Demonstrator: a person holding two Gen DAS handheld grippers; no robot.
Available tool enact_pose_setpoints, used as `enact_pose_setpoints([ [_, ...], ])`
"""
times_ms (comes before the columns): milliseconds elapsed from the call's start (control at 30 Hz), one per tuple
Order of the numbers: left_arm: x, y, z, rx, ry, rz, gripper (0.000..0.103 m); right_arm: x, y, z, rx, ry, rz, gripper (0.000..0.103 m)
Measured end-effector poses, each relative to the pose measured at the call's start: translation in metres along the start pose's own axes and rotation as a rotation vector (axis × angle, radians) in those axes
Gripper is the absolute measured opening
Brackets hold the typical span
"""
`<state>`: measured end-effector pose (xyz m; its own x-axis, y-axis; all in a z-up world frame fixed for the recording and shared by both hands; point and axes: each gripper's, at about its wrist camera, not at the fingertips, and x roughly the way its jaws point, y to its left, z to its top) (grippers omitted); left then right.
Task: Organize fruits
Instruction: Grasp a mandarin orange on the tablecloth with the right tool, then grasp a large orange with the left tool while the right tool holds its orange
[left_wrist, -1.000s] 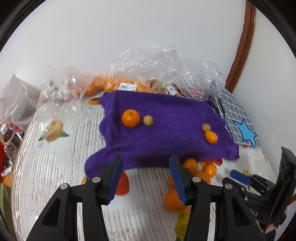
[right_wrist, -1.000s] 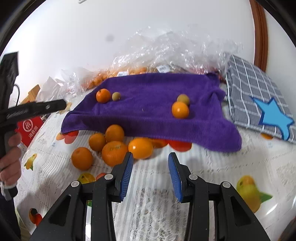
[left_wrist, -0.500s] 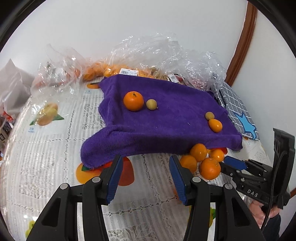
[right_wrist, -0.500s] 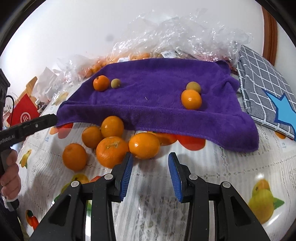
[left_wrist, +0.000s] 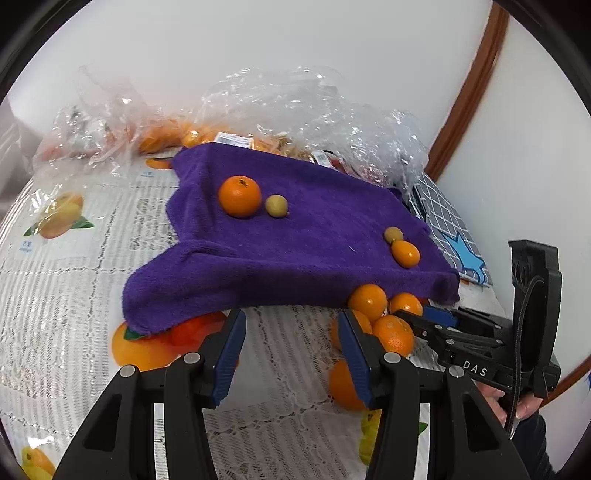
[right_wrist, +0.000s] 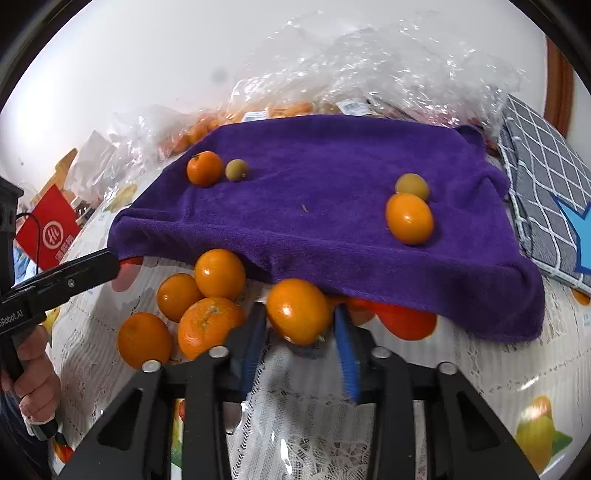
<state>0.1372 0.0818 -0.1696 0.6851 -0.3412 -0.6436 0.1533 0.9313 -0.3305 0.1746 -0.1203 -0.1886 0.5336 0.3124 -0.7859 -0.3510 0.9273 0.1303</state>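
Note:
A purple towel (left_wrist: 306, 236) (right_wrist: 332, 206) lies on the table. On it sit an orange (left_wrist: 239, 196) beside a small yellow-green fruit (left_wrist: 276, 205) at the left, and a small orange (right_wrist: 409, 218) with another yellow-green fruit (right_wrist: 412, 187) at the right. Several loose oranges (right_wrist: 207, 295) lie at the towel's front edge. My right gripper (right_wrist: 300, 328) is open, its jaws on either side of one orange (right_wrist: 298, 311) there. My left gripper (left_wrist: 291, 343) is open and empty in front of the towel.
Clear plastic bags (left_wrist: 295, 107) holding more oranges lie behind the towel. A grey checked cloth with a blue star (right_wrist: 546, 192) lies at the right. A red packet (right_wrist: 48, 229) stands at the far left. The tablecloth (left_wrist: 74, 295) is white lace with fruit prints.
My right gripper has moved forward to the towel's front edge, so that one orange now sits between its jaws. My left gripper has moved closer to the towel.

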Motion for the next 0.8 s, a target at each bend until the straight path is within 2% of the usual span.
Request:
enact_pose_setpoints([
  [167, -0.002, -0.005, -0.004, 0.021, -0.001, -0.079, 0.050, -0.007, -0.002, -0.005, -0.010, -0.026, -0.043, 0.034],
  [400, 0.002, -0.022, -0.018, 0.047, 0.070, -0.107, 0.050, -0.031, -0.029, -0.022, 0.056, -0.075, -0.108, 0.034],
  [500, 0.004, -0.033, -0.024, 0.076, 0.084, -0.064, 0.050, -0.041, -0.039, -0.034, 0.066, -0.072, -0.142, 0.034],
  [600, 0.010, -0.044, -0.031, 0.094, 0.104, 0.015, 0.050, -0.055, -0.049, -0.049, 0.082, -0.081, -0.159, 0.034],
  [700, 0.010, -0.054, -0.036, 0.128, 0.089, 0.083, 0.052, -0.065, -0.057, -0.059, 0.107, -0.085, -0.175, 0.034],
  [800, 0.006, -0.058, -0.038, 0.141, 0.069, 0.112, 0.045, -0.069, -0.060, -0.065, 0.123, -0.085, -0.159, 0.034],
])
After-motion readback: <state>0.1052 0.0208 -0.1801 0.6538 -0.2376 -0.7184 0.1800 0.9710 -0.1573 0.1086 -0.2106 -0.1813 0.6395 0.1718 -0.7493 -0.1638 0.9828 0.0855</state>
